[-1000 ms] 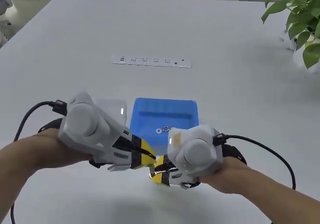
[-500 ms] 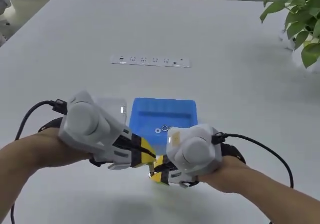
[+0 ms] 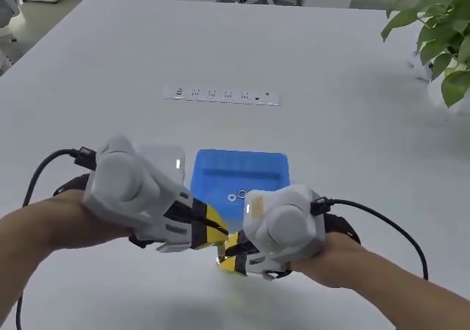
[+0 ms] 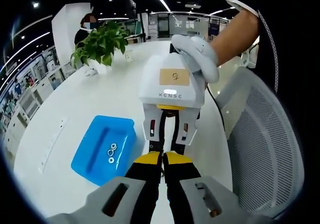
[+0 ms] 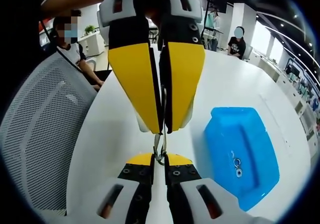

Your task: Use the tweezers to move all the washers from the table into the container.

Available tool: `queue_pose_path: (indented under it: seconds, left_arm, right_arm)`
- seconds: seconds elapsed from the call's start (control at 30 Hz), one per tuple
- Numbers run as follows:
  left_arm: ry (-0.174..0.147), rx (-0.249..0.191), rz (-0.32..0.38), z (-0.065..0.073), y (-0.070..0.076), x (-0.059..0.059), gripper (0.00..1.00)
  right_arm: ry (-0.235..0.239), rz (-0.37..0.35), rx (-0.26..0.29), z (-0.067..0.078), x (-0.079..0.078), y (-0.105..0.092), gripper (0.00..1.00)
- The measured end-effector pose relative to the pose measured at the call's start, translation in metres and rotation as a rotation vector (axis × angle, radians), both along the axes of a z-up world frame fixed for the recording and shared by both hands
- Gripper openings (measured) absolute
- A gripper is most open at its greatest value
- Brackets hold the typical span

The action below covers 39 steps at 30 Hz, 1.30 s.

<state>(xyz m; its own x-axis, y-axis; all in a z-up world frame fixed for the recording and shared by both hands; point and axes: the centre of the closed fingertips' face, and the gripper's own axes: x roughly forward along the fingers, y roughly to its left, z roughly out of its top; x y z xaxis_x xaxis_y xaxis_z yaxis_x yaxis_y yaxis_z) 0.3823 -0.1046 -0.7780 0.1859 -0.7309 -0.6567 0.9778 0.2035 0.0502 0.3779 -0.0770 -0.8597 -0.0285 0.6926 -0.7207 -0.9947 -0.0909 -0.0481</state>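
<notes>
The blue container (image 3: 220,165) lies on the white table and holds a few small washers (image 3: 236,195); the washers (image 4: 111,153) sit near its middle. In front of it my two grippers meet tip to tip. In the right gripper view, thin metal tweezers (image 5: 161,134) run between the yellow jaws of my left gripper (image 5: 163,129), which is shut on them. Their lower end sits between the tips of my right gripper (image 5: 160,160), also closed. In the head view my left gripper (image 3: 220,234) comes in from the left and my right gripper (image 3: 229,260) from the right.
A white power strip (image 3: 220,95) lies further back on the table. A green plant (image 3: 437,29) stands at the far right edge. A grey mesh chair (image 4: 255,149) is beside the table's near edge. Cables trail from both grippers.
</notes>
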Motion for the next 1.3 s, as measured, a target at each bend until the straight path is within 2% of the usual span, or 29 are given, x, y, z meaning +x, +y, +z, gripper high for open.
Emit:
queue_pose_path:
  seconds: [0.3,0.77,1.0,1.3]
  left_arm:
    - [-0.025,-0.014,0.007,0.014,0.002,0.003,0.06]
    - [-0.069,-0.019,0.005,0.035,0.001,0.013,0.05]
    - [-0.095,-0.023,0.004,0.045,0.0,0.025,0.05]
    - [-0.124,-0.016,-0.014,0.055,-0.001,0.046,0.05]
  right_arm:
    - [-0.026,0.009,0.002,0.013,0.004,0.002,0.1]
    - [-0.053,0.004,0.012,0.035,0.019,0.001,0.1]
    - [-0.078,0.001,0.015,0.045,0.032,0.001,0.1]
    - [-0.104,-0.014,0.027,0.055,0.054,0.001,0.1]
